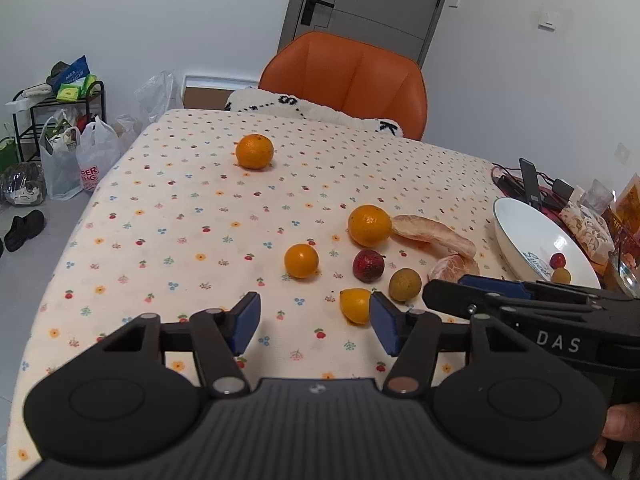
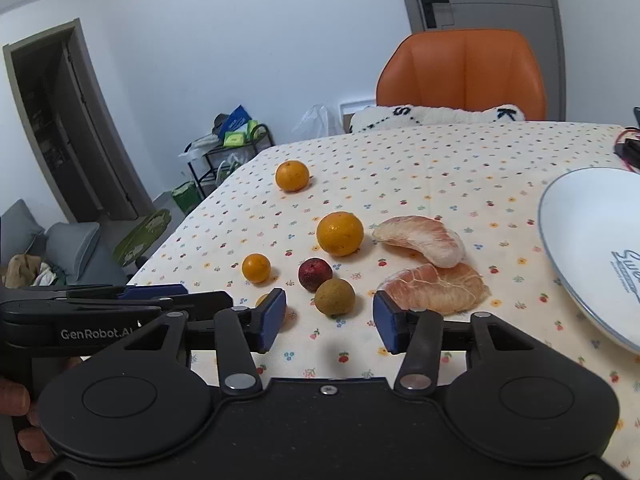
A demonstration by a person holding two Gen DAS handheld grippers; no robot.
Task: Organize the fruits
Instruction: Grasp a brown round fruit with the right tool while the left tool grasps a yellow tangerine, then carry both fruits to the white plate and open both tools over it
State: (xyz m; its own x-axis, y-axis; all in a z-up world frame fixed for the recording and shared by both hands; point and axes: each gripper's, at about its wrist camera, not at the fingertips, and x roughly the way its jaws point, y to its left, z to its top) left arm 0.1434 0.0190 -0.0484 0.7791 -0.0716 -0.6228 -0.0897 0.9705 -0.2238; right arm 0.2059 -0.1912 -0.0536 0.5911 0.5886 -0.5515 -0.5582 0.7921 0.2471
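White plate (image 1: 520, 232) at right edge, holding a small red fruit (image 1: 557, 260) and a greenish one (image 1: 561, 275). Pomelo segments (image 2: 424, 240), oranges (image 2: 340, 233) and small fruits loose mid-frame on floral tablecloth (image 1: 180, 200). Left gripper (image 1: 314, 322) and right gripper (image 2: 330, 316) both spread wide, grasping nothing.

A lived-in dining corner of a home.
A table (image 1: 120, 240) under a flower-print cloth stands before an orange padded chair (image 1: 348, 80) holding a fluffy white cushion (image 1: 304, 108). Behind are plain white walls and a grey door (image 1: 368, 0) with a black handle. On the floor beside the table stand a metal rack (image 1: 52, 112) piled with packets, filled plastic shopping bags (image 1: 80, 160) and a black shoe (image 1: 24, 229). The right wrist view adds a grey sofa (image 2: 72, 248) near an open doorway (image 2: 60, 120).
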